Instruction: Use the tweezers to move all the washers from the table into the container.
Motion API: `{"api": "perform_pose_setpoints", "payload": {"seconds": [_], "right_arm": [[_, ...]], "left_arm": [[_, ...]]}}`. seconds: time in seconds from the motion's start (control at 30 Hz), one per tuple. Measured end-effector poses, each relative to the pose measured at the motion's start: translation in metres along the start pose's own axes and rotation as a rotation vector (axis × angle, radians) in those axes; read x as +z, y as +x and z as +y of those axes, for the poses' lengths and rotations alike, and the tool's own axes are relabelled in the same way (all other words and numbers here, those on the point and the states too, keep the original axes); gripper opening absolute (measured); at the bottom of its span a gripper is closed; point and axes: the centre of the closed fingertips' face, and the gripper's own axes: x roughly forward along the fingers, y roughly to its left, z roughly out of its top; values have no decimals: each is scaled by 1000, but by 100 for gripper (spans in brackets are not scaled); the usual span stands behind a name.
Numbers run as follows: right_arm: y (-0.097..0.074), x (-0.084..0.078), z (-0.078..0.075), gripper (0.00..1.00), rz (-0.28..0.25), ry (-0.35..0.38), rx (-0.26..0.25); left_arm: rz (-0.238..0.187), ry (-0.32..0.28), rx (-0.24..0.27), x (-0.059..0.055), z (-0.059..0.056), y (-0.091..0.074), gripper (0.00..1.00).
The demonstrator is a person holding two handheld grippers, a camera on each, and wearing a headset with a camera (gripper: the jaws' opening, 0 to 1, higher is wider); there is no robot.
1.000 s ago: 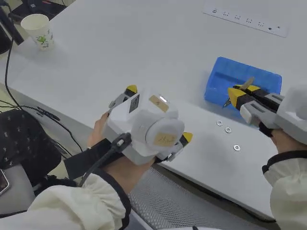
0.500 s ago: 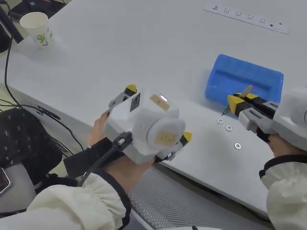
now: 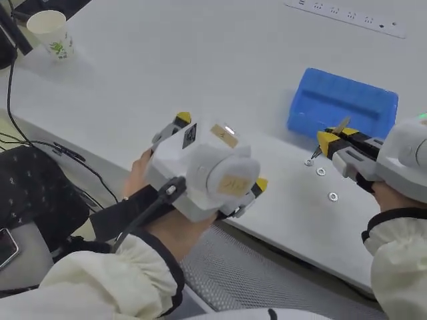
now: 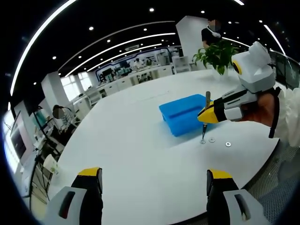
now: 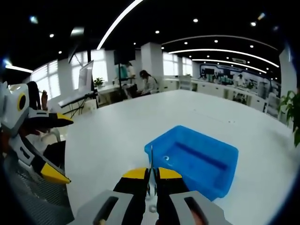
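Right gripper [image 3: 328,141]: clamped on tweezers [image 3: 315,153], tips at nearest washer [image 3: 309,162].
Left gripper [image 4: 154,173]: wide apart, empty.
Washer: pinch rim gently, lift straight.

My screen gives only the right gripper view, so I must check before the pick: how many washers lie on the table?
Observer: The head view shows three washers on the table, in a loose row on the near side of the blue container.
Operator: Where does the tip point?
Observer: In the left gripper view the tweezers, held by the right gripper, point down at the washer nearest the container. Whether they touch, I cannot tell.
Operator: Is anything else near the work?
Observer: No. A paper cup stands at the far left corner, well away.
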Motion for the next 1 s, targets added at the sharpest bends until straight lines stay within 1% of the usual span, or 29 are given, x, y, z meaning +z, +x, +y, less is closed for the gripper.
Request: {"api": "perform_pose_setpoints", "payload": {"seconds": [0.13,0.27,0.5,0.63,0.83,1.0], "right_arm": [[0,-2,2,3,3,3,5],[1,-4,3,3,9,-10,4],[1,-3,2,3,3,-14,-2],[0,-4,1,3,-9,-8,-8],[-4,-7,4,2,-30,-8,-13],[-4,-6,1,2,-18,7,-11]], "left_arm": [[0,0,2,0,0,0,94],[0,0,2,0,0,0,94],[2,1,2,0,0,0,94],[3,1,4,0,1,0,94],[2,0,7,0,1,0,94],[2,2,7,0,1,0,94]]}}
